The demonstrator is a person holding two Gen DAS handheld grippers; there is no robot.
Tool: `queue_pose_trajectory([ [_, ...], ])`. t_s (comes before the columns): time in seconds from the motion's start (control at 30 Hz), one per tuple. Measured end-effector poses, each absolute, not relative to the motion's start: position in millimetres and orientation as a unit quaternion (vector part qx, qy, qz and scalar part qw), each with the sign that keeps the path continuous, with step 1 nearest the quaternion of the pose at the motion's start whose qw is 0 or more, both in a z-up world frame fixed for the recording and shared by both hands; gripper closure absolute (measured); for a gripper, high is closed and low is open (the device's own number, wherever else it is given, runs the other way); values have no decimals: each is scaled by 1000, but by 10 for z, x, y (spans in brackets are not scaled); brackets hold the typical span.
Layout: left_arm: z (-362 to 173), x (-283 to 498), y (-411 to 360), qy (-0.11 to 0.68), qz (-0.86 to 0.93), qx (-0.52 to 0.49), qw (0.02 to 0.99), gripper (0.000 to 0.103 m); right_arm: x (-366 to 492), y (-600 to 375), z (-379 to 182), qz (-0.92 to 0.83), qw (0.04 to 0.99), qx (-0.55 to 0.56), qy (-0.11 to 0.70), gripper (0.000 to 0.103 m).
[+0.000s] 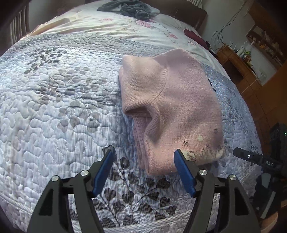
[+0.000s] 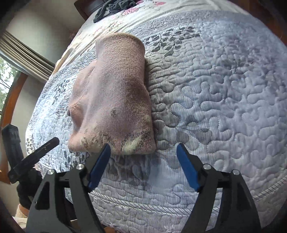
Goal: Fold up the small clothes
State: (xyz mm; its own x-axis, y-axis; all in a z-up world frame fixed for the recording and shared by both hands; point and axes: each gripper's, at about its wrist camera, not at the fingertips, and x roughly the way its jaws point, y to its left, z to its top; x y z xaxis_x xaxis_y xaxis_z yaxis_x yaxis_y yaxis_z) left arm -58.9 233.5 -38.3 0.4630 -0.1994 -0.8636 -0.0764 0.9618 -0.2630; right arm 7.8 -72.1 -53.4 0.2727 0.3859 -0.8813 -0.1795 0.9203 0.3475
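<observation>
A small pink knitted sweater (image 1: 168, 107) lies folded into a compact bundle on the quilted blue-grey bedspread (image 1: 53, 107), near the bed's front edge, its patterned hem with dark and cream markings facing the two tools. The left hand-held gripper (image 1: 144, 157) hovers just in front of that hem with its blue pads spread wide and nothing between them; its right pad sits just beside, perhaps touching, the bundle's near edge. The right hand-held gripper (image 2: 143, 152) is likewise apart and empty, its left pad close to the hem's near corner while its right pad stands over bare quilt. The fold looks largely done, though a loose pocket gapes on the bundle's side in the left wrist view, so the layers are not lying fully flat. The chief risk from here, as I judge it, is disturbance: a pad brushing the hem while moving could catch the soft knit and drag the top layer, undoing the fold. If another fold or a lift is meant, closing on only the uppermost layer would let the lower ones slide out, and the open pocket could spread. The bundle also lies close to the bed's edge, so a push toward the person might tip it off. A heap of dark grey clothing (image 1: 129, 8) rests far away at the head of the bed, well apart from the work.
</observation>
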Motion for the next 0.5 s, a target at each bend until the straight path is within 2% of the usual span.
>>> queue_pose_trajectory([
  [0.1,-233,-720,2274,514,-33,-119,849,29,-77,-582,-343,158,812,37,561,15],
  [0.5,193,-1109,2164,513,-1,-83,854,25,-483,-299,230,138,831,-17,538,8],
])
